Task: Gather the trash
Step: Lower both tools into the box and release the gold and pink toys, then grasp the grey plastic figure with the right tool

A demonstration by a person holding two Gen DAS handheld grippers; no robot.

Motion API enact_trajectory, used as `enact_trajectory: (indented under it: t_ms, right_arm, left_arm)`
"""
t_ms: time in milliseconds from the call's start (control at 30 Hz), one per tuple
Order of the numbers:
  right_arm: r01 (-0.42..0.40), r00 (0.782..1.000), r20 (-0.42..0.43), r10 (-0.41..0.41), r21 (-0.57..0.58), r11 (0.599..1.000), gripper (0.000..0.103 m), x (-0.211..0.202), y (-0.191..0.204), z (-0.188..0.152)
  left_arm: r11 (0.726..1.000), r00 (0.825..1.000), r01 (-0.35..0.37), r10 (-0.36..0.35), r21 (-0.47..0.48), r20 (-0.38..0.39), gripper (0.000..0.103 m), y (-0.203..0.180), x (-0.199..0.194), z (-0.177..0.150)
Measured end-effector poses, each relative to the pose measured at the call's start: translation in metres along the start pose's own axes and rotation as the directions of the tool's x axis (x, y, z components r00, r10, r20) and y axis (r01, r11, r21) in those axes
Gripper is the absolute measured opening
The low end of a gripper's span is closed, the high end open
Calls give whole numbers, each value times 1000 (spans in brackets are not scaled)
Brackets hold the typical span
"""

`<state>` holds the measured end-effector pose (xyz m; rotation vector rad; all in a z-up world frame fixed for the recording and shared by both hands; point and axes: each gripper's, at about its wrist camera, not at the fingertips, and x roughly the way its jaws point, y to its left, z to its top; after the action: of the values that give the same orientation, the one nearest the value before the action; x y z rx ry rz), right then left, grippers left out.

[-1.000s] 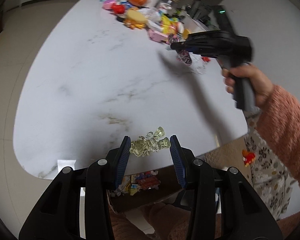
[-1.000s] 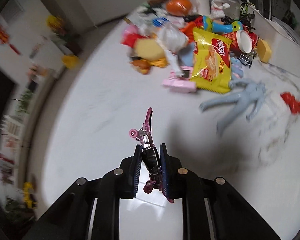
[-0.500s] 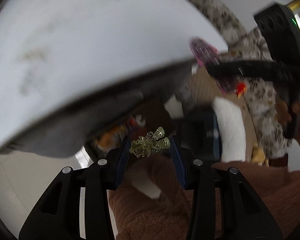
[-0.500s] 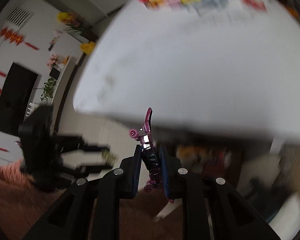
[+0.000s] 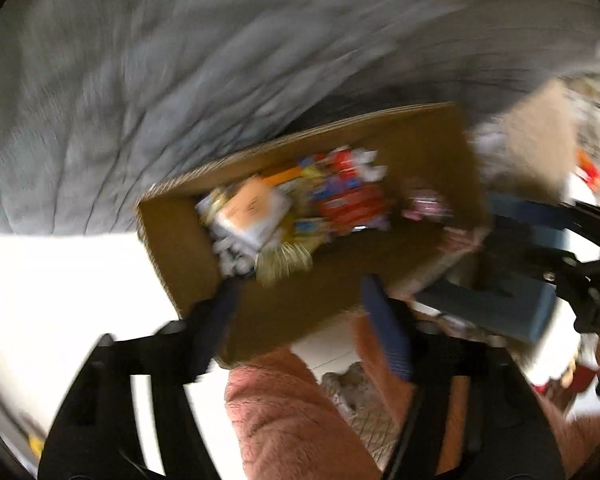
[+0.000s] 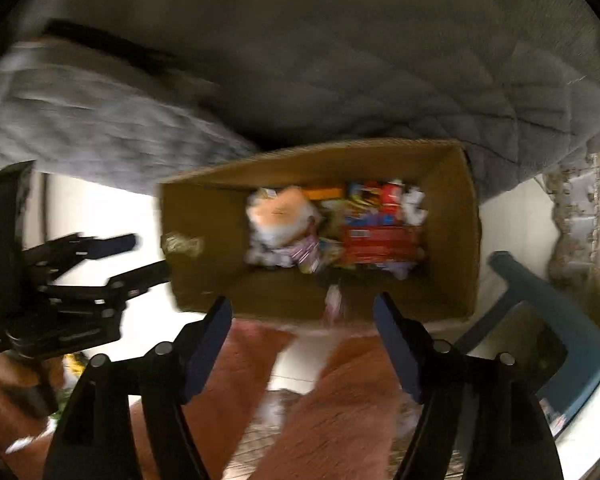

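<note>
Drop step: both tools hang above the cardboard box (image 6: 204,216). The left tool (image 5: 296,316) and right tool (image 6: 302,332) are opening, nothing gripped; a small pink piece (image 6: 334,304) falls just ahead of the right tool. Next, back to the desk.

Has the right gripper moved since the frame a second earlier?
Yes. The right gripper went from above the white tabletop down over the cardboard box; its jaws are opening, nothing pinched.
</note>
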<state>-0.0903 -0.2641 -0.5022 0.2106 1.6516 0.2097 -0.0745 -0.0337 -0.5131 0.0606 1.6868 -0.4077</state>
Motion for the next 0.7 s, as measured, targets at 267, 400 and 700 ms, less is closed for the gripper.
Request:
enact_trajectory:
  t_ms: [267, 400, 700]
  right_arm:
    - [55, 997, -50, -55, -8, 998, 78, 15, -14, 13]
    - [42, 998, -44, -42, -18, 999, 78, -1, -14, 13]
    - [-136, 987, 67, 149, -169, 976, 86, -153, 47, 9]
  left_arm:
    - [992, 998, -14, 6, -128, -66, 77, 18, 21, -5]
    - [992, 998, -29, 21, -119, -64, 77, 17, 6, -9]
    - [997, 997, 80, -80, -5, 10, 83, 8, -116, -42]
